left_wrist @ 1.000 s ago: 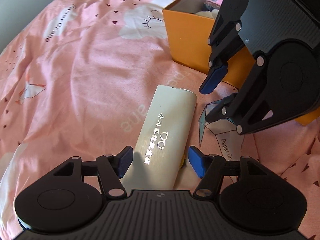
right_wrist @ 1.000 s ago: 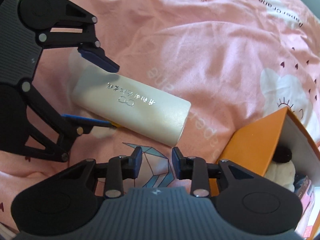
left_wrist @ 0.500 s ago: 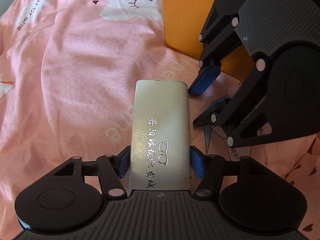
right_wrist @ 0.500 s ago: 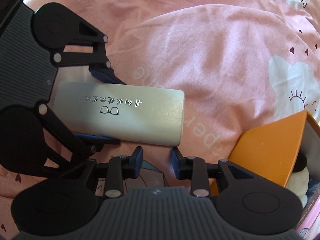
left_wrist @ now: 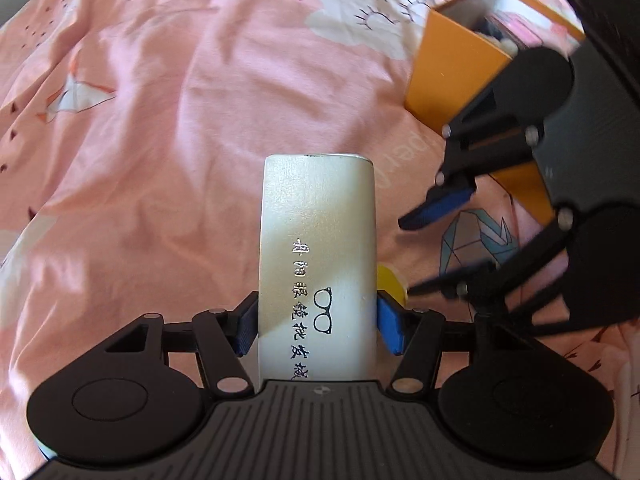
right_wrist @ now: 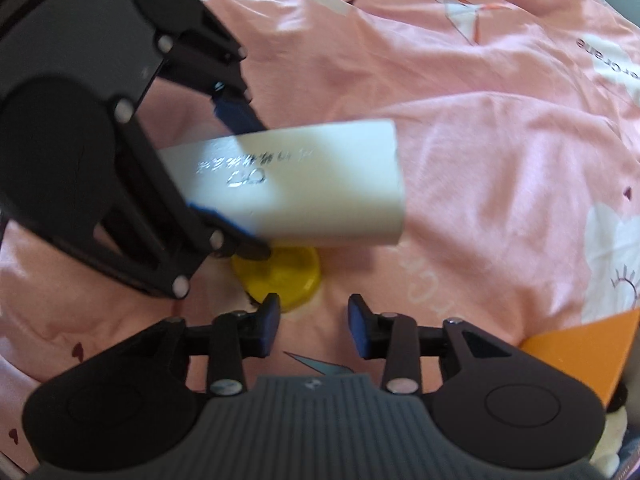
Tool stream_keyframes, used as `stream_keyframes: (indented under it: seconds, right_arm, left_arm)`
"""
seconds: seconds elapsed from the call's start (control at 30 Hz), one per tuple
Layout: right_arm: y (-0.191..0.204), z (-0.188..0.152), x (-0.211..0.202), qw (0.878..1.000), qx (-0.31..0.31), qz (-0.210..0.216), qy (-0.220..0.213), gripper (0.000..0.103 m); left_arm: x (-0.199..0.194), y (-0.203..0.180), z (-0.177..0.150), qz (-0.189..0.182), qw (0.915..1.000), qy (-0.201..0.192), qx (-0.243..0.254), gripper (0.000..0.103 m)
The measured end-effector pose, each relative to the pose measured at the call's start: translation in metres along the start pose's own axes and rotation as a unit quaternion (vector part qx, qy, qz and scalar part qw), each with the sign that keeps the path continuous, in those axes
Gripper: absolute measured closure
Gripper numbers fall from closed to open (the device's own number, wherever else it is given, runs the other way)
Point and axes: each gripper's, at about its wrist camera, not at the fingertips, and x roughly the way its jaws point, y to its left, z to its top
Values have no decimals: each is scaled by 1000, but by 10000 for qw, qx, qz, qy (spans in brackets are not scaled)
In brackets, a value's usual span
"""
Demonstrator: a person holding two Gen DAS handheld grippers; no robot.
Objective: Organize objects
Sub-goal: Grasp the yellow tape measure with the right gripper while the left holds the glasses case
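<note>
Cream matte glasses case, black lettering and spectacles logo, clamped between left claw pads; right claw beside it, parted, holding nothing.

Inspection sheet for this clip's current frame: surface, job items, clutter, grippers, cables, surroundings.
Surface: pink printed bedsheet, wrinkled.
Job's things: cream glasses case with glasses logo, held lengthwise; orange box, open, already holding items; yellow round disc lying on the sheet under the case.
Clutter: nothing seen.
Grippers: left gripper shut on the case, blue fingers against both sides; right gripper open, empty, near the disc.
Cables: nothing seen.
Surroundings: grey edge beyond the sheet at the frame corners; otherwise nothing seen.
</note>
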Motion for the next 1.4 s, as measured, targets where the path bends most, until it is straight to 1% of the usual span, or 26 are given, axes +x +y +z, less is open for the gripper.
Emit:
stream_keyframes:
  seconds: [0.07, 0.13, 0.23, 0.3, 0.37, 0.47, 0.6, 0.63, 0.83, 0.93, 1.0, 1.17, 1.3, 1.4]
  right_arm:
    - [6, 2, 2, 9998, -166, 21, -60, 49]
    - [15, 8, 4, 9993, -365, 67, -90, 43]
    - [21, 13, 13, 9974, -723, 46, -49, 41]
    - [24, 16, 20, 9957, -928, -48, 10, 41]
    - [24, 19, 25, 9944, -1056, -8, 92, 41]
    - [24, 21, 32, 9938, -1090, 91, 187, 41]
    - [26, 22, 40, 9931, -1142, 101, 240, 42]
    - [26, 23, 40, 9933, -1125, 96, 243, 45]
    - [26, 23, 29, 9946, -1009, 23, 230, 45]
    - [28, 19, 11, 9947, -1010, -114, 167, 45]
    - [28, 14, -8, 9949, -983, -213, 84, 45]
    - [18, -6, -80, 9954, -816, -434, -239, 45]
    - [4, -32, -143, 9956, -574, -599, -437, 45]
    - [0, -63, -185, 9945, -437, -828, -476, 45]
  left_arm:
    - [-6, 5, -1, 17, 10000, -26, -86, 34]
    - [-8, 8, 1, 18, 9998, -53, -177, 34]
    - [-10, 13, -2, -69, 9996, -112, -247, 34]
    - [-10, 13, -3, -87, 9995, -144, -264, 34]
    - [-10, 14, -5, -98, 9994, -170, -296, 34]
    - [-10, 15, -6, -115, 9993, -185, -298, 34]
    - [-8, 15, -5, -118, 9994, -197, -257, 34]
    - [-8, 15, -5, -118, 9994, -203, -254, 34]
    - [-8, 12, -4, -18, 9994, -261, -227, 35]
    - [-14, 6, -3, 14, 9991, -371, -188, 35]
    - [-25, 0, -4, -21, 9986, -493, -188, 35]
    - [-61, -29, 2, -8, 9966, -819, 96, 35]
    - [-92, -62, 14, -45, 9937, -1037, 422, 35]
    - [-107, -94, 28, -56, 9899, -1182, 777, 35]
